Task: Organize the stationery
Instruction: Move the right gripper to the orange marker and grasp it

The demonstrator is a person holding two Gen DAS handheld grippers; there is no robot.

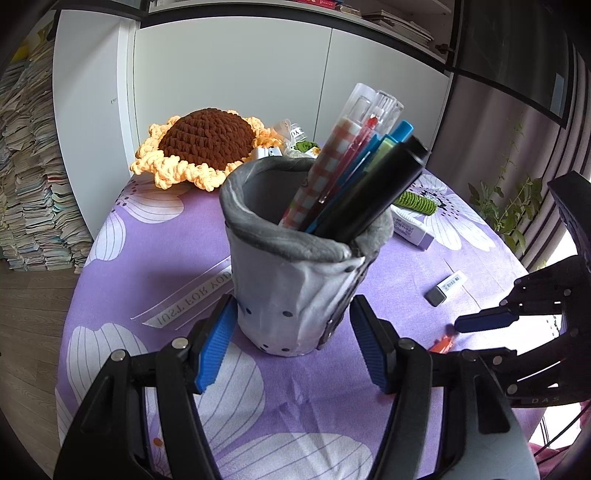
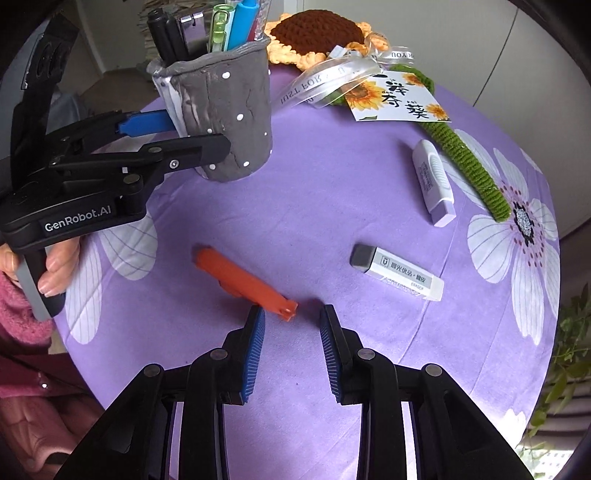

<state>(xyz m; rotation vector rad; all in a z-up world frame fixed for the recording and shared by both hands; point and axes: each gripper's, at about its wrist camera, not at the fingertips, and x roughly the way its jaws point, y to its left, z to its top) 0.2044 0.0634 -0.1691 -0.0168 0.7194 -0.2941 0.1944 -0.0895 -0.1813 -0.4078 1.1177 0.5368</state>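
Note:
A grey fabric pen holder (image 1: pixel 295 266) stands on the purple flowered tablecloth (image 1: pixel 147 258) with several pens (image 1: pixel 354 177) in it. My left gripper (image 1: pixel 291 343) is open, its blue pads on either side of the holder's base, not clearly touching. The holder also shows in the right wrist view (image 2: pixel 225 118). My right gripper (image 2: pixel 291 350) is open, just in front of the near end of an orange pen-like piece (image 2: pixel 243 280) lying on the cloth. A white-sleeved eraser (image 2: pixel 399 273) and a purple-white correction tape (image 2: pixel 434 181) lie to the right.
A crocheted sunflower (image 2: pixel 317 33) with green stem (image 2: pixel 469 166), ribbon (image 2: pixel 325 81) and a card (image 2: pixel 395 98) lie at the table's far side. White cabinets (image 1: pixel 240 74) stand behind. Stacked books (image 1: pixel 26 166) are at left, a plant (image 1: pixel 509 199) at right.

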